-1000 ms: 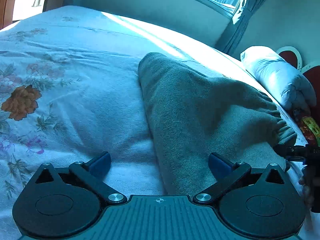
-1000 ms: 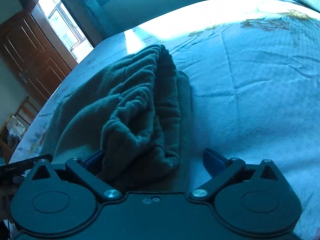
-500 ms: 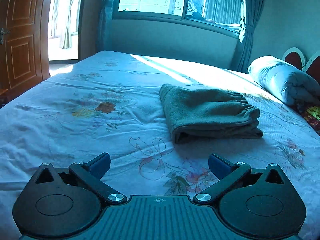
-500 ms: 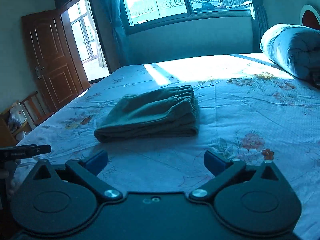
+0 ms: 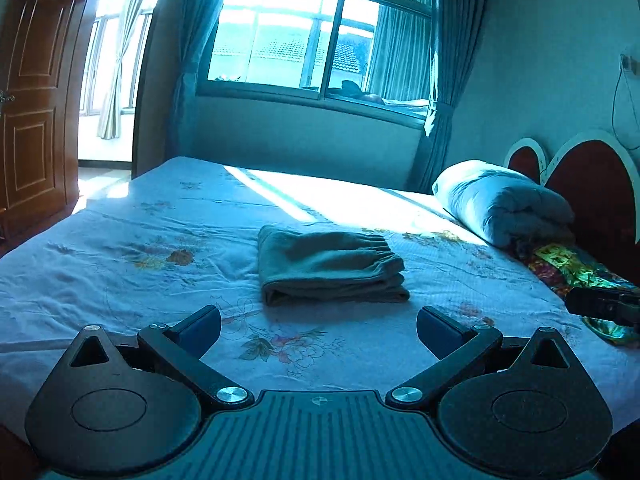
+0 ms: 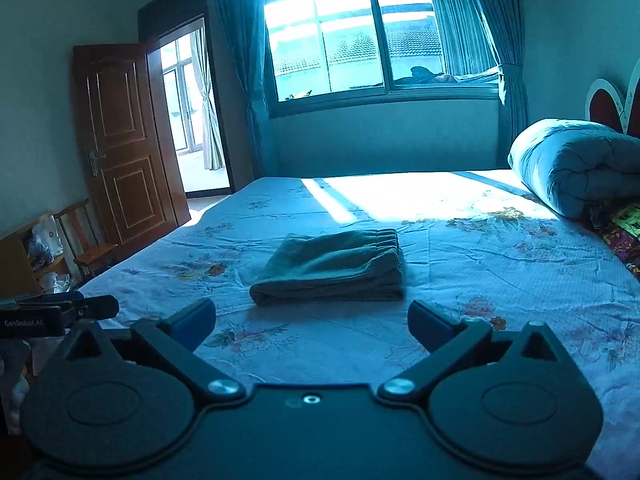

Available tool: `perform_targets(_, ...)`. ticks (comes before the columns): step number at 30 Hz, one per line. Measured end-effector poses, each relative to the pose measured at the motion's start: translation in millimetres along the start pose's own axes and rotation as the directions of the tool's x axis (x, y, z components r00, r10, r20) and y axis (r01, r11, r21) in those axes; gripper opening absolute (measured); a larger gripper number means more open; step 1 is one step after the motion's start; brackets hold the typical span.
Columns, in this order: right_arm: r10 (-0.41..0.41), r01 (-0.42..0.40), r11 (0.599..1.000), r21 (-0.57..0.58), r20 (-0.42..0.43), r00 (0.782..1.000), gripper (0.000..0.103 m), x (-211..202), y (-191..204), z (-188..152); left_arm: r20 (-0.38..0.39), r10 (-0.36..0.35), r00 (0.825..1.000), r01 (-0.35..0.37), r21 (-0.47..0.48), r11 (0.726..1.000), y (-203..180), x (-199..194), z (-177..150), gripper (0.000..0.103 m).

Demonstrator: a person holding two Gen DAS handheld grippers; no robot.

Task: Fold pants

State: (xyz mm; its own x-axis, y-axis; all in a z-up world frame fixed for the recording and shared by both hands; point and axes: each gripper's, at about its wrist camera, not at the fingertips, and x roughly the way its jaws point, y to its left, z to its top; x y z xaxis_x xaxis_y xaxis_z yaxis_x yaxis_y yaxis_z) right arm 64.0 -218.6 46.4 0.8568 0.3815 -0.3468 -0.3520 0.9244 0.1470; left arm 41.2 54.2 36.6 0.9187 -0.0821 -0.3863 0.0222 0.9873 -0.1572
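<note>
Grey-green pants (image 5: 328, 266) lie folded into a compact rectangle in the middle of the bed, elastic waistband on the right side. The same folded pants (image 6: 332, 268) show in the right wrist view. My left gripper (image 5: 319, 330) is open and empty, held back over the near part of the bed, well short of the pants. My right gripper (image 6: 311, 322) is also open and empty, equally far back. Each gripper's tip appears at the edge of the other's view: the right gripper (image 5: 604, 306) and the left gripper (image 6: 60, 312).
The bed has a floral sheet (image 5: 140, 264). A rolled blue quilt (image 5: 504, 208) and a colourful cloth (image 5: 576, 268) lie by the headboard (image 5: 592, 176). A window (image 6: 360, 36) is behind; a wooden door (image 6: 120, 140) and a small chair (image 6: 86, 240) stand left.
Both grippers have pulled up and back from the pants, from right at the cloth to well away from it. The pants lie folded and untouched on the bed.
</note>
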Motion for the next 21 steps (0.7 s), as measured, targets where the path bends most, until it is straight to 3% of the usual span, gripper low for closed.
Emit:
perform_targets(4, 0.052, -0.052, 0.998, 0.025, 0.004, 0.999, 0.097, -20, 6, -3, 0.006, -0.028, 1.000, 0.027, 0.053, 0.998, -27, -26, 5, 0.103)
perform_targets(8, 0.025, -0.025, 1.000, -0.019, 0.034, 0.999, 0.097, -38, 16, -5, 0.044, -0.008, 0.999, 0.004, 0.087, 0.996, -43, -50, -1, 0.103)
perform_targets(17, -0.022, 0.024, 0.999, -0.045, 0.046, 0.999, 0.097, -38, 23, -2, 0.051, 0.011, 0.999, -0.017, 0.106, 0.994, -48, -65, -4, 0.103)
perform_targets(21, -0.024, 0.026, 0.998, -0.061, 0.035, 0.999, 0.097, -34, 29, -8, 0.058, 0.008, 0.998, -0.012, 0.062, 0.998, -39, -64, -3, 0.103)
